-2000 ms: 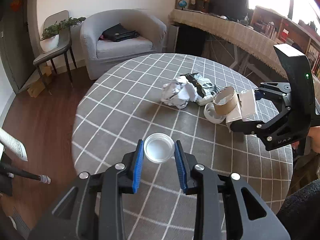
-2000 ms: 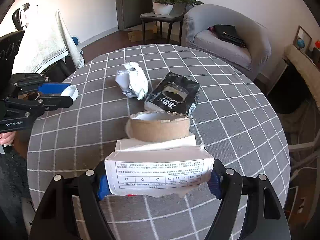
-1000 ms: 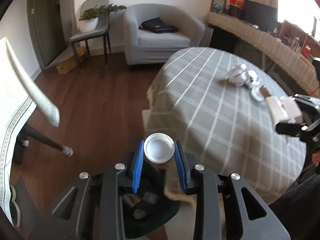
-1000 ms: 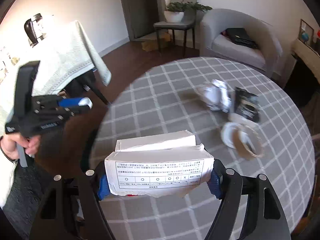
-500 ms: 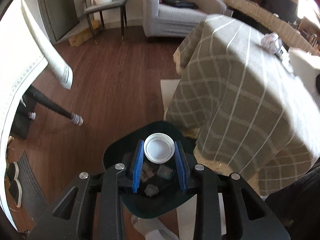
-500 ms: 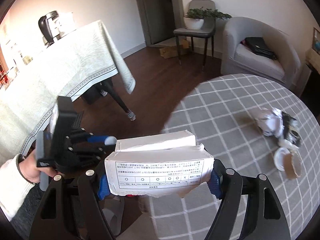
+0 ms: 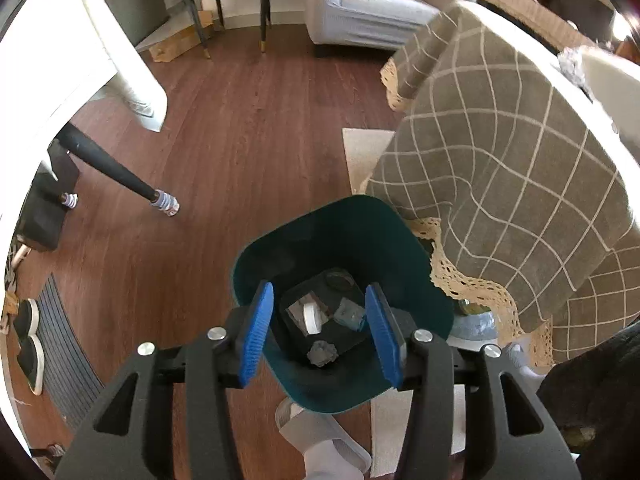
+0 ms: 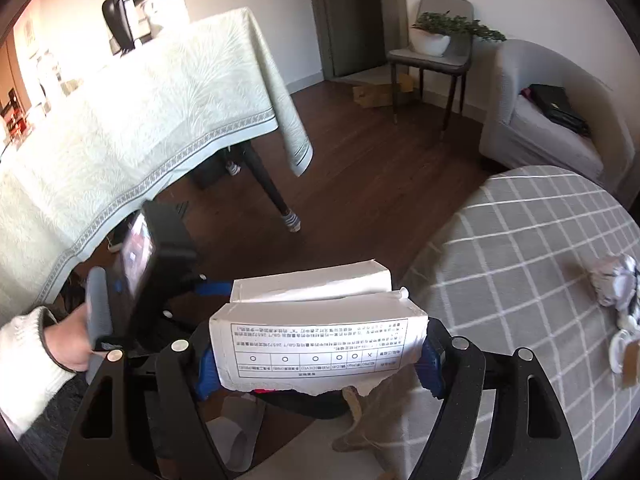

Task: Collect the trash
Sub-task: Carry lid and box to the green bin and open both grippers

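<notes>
My left gripper (image 7: 318, 334) is open and empty, held right above a dark teal trash bin (image 7: 280, 248) on the floor. A white plastic lid (image 7: 310, 317) lies inside the bin among other scraps. My right gripper (image 8: 316, 356) is shut on a torn white cardboard box (image 8: 316, 344) and holds it over the edge of the round table (image 8: 520, 264), near the left gripper's body (image 8: 156, 264). Crumpled paper (image 8: 614, 280) and a cardboard tape roll (image 8: 628, 356) lie on the table at the far right.
The checked tablecloth (image 7: 500, 152) hangs down just right of the bin. A second table with a pale cloth (image 8: 140, 120) stands to the left, its black leg (image 7: 116, 168) on the wood floor. A grey armchair (image 8: 548, 112) and a chair with a plant (image 8: 436, 44) stand behind.
My left gripper has opened and the white lid has dropped into the bin. My right gripper has swung further left with the box, toward the table's edge.
</notes>
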Available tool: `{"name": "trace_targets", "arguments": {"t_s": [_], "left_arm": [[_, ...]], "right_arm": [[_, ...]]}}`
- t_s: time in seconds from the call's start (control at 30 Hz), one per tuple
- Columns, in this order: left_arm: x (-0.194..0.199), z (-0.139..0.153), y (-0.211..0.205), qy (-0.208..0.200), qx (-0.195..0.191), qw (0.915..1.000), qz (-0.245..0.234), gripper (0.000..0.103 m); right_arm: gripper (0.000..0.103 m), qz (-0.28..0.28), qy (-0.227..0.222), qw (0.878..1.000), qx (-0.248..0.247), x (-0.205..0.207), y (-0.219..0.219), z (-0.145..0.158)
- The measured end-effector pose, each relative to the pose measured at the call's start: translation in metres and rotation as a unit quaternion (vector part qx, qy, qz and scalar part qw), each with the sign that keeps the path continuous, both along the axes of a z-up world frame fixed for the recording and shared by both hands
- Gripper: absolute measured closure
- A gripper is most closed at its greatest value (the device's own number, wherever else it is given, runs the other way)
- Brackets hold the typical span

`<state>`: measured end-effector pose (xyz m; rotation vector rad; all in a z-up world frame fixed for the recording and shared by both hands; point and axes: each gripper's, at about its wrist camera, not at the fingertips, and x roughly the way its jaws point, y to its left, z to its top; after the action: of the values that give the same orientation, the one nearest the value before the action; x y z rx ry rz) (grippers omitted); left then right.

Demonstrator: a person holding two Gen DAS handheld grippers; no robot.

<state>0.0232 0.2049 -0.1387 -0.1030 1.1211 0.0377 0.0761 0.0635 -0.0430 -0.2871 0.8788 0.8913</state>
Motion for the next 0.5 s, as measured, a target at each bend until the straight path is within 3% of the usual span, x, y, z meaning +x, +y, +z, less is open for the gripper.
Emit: {"name": "trace_targets", "arguments": {"t_s": [0.4, 0.5], "left_arm": [[-0.023, 0.032, 0.044, -0.061, -0.017, 0.9971, 0.042, 0.049], [-0.029, 0.042, 0.051, -0.076, -0.011, 0.9958, 0.050, 0.054]], "right_arm": [[0.027, 0.021, 0.024, 0.998, -0.054, -0.003, 0.059, -0.048], [0.027, 0.027, 0.029, 0.997, -0.067, -0.005, 0.070, -0.059]]}}
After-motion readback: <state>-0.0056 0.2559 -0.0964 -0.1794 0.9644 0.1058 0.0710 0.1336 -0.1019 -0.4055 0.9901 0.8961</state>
